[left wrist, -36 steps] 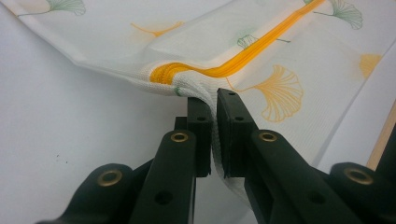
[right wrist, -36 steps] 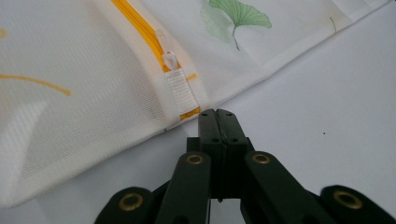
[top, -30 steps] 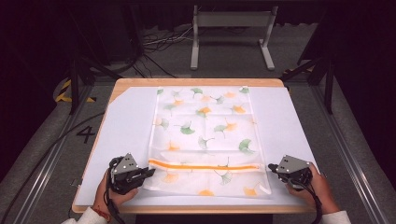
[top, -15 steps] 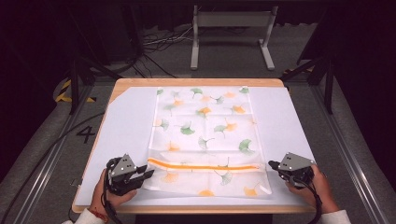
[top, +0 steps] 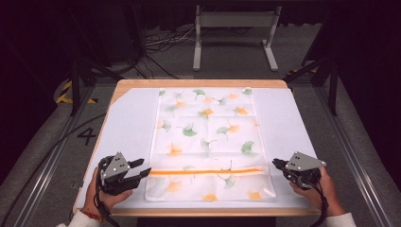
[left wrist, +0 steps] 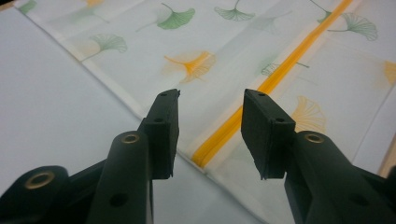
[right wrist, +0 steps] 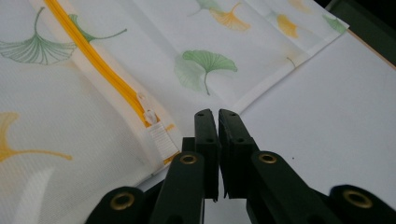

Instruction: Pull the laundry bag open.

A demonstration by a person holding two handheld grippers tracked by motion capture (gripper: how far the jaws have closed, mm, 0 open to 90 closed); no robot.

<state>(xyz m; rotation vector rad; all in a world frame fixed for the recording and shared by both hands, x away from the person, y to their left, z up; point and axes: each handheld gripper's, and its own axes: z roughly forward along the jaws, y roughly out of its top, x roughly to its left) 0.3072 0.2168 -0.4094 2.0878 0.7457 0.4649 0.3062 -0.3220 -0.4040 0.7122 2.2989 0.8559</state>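
Note:
A white mesh bag printed with green and orange ginkgo leaves lies flat on the table. An orange zipper runs across its near end. My left gripper sits at the zipper's left end. Its jaws have just been opening and stand apart, pressing on nothing. My right gripper rests just off the bag's right edge, beside the zipper pull and its white tab. Its jaws are together with nothing between them.
A white sheet covers the wooden table under the bag, with bare margins left and right. Beyond the far edge, a metal stand and cables sit on the dark floor. The person's hands hold both grippers near the front edge.
The left gripper's jaws have spread apart at the zipper's left end. The right gripper and both hands have stayed in place.

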